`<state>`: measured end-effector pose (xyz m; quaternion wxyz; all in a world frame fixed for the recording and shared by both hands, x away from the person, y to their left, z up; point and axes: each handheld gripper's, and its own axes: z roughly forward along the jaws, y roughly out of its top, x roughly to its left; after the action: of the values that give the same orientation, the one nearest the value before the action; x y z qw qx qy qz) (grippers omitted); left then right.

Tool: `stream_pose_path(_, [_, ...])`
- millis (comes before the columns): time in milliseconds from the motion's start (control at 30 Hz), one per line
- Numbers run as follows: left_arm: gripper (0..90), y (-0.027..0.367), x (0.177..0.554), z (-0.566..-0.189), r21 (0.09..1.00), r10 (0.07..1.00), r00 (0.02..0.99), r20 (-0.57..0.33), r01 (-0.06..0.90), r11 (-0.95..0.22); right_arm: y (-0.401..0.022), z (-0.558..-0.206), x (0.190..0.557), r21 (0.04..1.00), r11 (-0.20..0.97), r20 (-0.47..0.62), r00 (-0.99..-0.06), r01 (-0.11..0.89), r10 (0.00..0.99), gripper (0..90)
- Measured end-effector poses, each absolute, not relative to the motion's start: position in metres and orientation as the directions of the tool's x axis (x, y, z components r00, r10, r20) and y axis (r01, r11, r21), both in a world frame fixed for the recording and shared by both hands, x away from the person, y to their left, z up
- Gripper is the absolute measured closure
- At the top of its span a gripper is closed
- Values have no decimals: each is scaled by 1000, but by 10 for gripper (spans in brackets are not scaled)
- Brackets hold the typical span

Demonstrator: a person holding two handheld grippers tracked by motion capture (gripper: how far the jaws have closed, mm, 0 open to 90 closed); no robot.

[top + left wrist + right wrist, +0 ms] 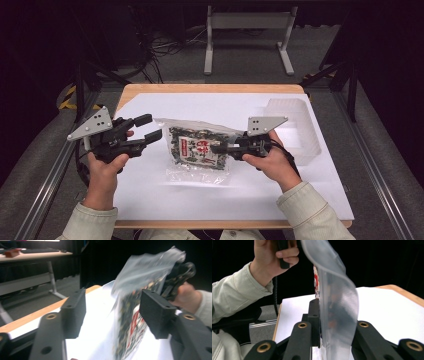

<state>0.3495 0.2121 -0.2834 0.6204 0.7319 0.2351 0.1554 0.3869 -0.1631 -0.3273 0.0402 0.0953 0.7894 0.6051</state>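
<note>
My left gripper stands spread, its jaws free of the clear bag just to its right. My right gripper pinches that bag's right edge and holds it up. Its red label writing is too blurred to read.

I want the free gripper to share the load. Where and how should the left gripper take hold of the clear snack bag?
Probably the bag's left edge, coming in level from the left. The right gripper is shut on its right side, and the left gripper stands open beside the flat, thin left margin, which should slip between the jaws.
</note>
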Motion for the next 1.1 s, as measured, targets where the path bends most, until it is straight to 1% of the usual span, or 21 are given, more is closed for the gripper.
stream_pose_path(33, [361, 212, 351, -285, 980, 547, 835, -62, 155, -125, -165, -326, 387, 963, 248, 51, -977, 102, 206, 767])
stream_pose_path(67, [322, 212, 352, -287, 979, 554, 830, -64, 159, -126, -168, -324, 387, 964, 248, 46, -975, 101, 219, 767])
stream_pose_path(167, [282, 213, 356, -292, 977, 560, 824, -85, 180, -116, -175, -318, 387, 966, 237, 44, -969, 104, 244, 767])
stream_pose_path(267, [251, 214, 359, -296, 974, 576, 813, -84, 188, -123, -183, -312, 388, 968, 227, 45, -961, 110, 273, 767])
stream_pose_path(533, [224, 220, 363, -310, 966, 605, 792, -86, 214, -143, -204, -299, 389, 968, 222, 30, -931, 117, 363, 767])
stream_pose_path(700, [162, 222, 365, -319, 959, 634, 769, -81, 233, -161, -215, -290, 389, 967, 224, 18, -912, 119, 410, 767])
stream_pose_path(800, [147, 224, 367, -326, 953, 641, 763, -80, 248, -176, -221, -286, 389, 968, 222, 14, -902, 121, 431, 767])
stream_pose_path(1100, [141, 228, 371, -348, 934, 646, 758, -88, 288, -210, -241, -275, 390, 966, 216, 15, -859, 146, 511, 767])
